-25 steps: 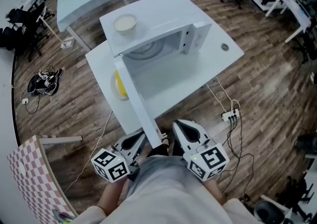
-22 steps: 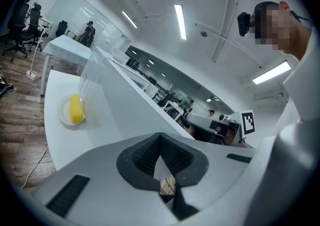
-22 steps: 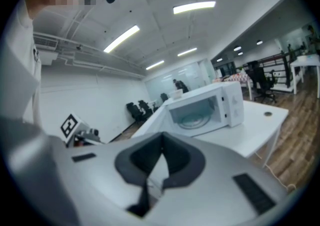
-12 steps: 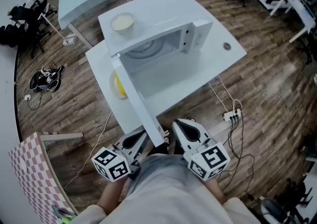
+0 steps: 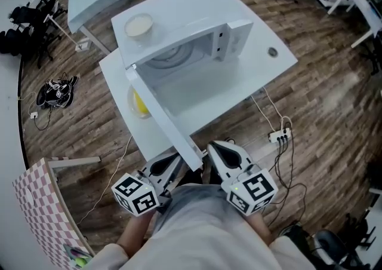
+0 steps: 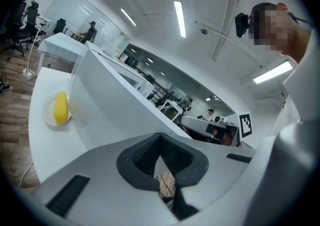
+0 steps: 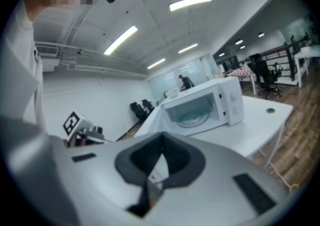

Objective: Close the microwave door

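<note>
**Both tools clenched and empty, microwave door standing wide open**

At the far left I am seeing a pink checkered board [image 5: 36, 209] near the floor and a pair of dark shoes [image 5: 55, 95] lying on the wood planks. My left tool [image 5: 169, 170] is hanging low, close to the person's body. Its jaws are pressed together with nothing between them. It is sitting just beside the free end of the microwave door [image 5: 164, 119]; I cannot tell whether it is touching.

Left of the door, a small plate [image 5: 132, 106] is resting on the white worktop [image 5: 256, 66] with a yellow food item [image 6: 60, 107] on it. A pale bowl [image 5: 138, 25] is standing on top of the microwave [image 5: 197, 9].

The door is swung fully out toward me, hinged on the left side of the oven, leaving the cavity and its glass turntable [image 5: 173, 57] exposed.

My right tool [image 5: 218, 154] is hovering right of the door's free end, jaws likewise squeezed shut on nothing. Farther right, a power strip [image 5: 279, 137] is lying on the floor beside the worktop.
</note>
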